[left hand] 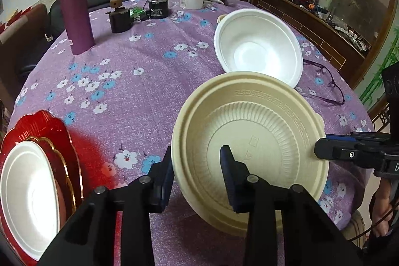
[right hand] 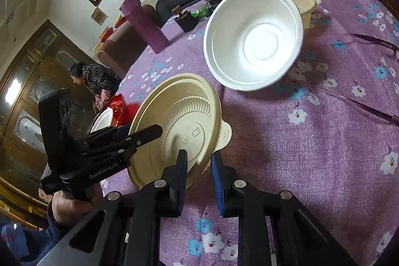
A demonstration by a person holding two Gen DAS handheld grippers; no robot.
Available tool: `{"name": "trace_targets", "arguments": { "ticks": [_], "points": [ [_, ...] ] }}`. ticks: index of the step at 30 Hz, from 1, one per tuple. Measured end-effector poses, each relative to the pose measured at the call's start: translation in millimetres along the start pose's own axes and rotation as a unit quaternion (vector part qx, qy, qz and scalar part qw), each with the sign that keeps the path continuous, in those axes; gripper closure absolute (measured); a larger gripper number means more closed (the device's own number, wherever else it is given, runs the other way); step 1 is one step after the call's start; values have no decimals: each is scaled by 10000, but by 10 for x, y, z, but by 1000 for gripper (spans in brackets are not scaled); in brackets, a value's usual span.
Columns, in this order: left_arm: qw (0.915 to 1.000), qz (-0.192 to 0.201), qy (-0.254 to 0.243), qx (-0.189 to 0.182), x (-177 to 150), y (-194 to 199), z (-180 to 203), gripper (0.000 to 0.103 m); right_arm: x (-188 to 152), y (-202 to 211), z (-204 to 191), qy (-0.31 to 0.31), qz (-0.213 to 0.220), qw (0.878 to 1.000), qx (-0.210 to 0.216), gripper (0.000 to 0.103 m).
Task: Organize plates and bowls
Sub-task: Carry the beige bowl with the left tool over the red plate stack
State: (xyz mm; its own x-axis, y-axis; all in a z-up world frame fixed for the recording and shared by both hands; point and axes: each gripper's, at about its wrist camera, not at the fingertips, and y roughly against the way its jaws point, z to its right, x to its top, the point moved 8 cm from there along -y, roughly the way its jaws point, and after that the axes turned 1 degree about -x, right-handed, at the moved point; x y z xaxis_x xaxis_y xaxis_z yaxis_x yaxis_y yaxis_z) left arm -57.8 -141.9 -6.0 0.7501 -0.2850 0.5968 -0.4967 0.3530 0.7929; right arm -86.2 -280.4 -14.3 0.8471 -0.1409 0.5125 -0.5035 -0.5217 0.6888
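Above purple floral tablecloth (left hand: pixel 139 91): left claw (left hand: pixel 197 161) and right claw (right hand: pixel 199 161) both clamp tilted beige plate (left hand: pixel 249 131) rim.

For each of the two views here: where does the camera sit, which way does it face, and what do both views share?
Left wrist: on the left gripper, facing down across the table; its fingers straddle the beige lid rim; right gripper enters from the right.
Right wrist: on the right gripper, facing across the table toward the left gripper and its hand.
Shared: beige lid, white bowl, purple flask.
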Motion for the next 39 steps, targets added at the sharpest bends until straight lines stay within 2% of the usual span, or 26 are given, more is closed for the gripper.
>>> {"name": "trace_targets", "arguments": {
  "ticks": [13, 22, 39],
  "points": [
    [9991, 306, 230, 160, 90, 330, -275, 67, 159, 48, -336, 298, 32, 9993, 203, 82],
    [9964, 583, 447, 433, 120, 651, -596, 67, 289, -45, -690, 367, -8, 9975, 599, 81],
    [9812, 975, 1190, 1164, -98, 1230, -1521, 65, 417, -677, -1619, 895, -529, 9883, 1118, 81]
  ]
}}
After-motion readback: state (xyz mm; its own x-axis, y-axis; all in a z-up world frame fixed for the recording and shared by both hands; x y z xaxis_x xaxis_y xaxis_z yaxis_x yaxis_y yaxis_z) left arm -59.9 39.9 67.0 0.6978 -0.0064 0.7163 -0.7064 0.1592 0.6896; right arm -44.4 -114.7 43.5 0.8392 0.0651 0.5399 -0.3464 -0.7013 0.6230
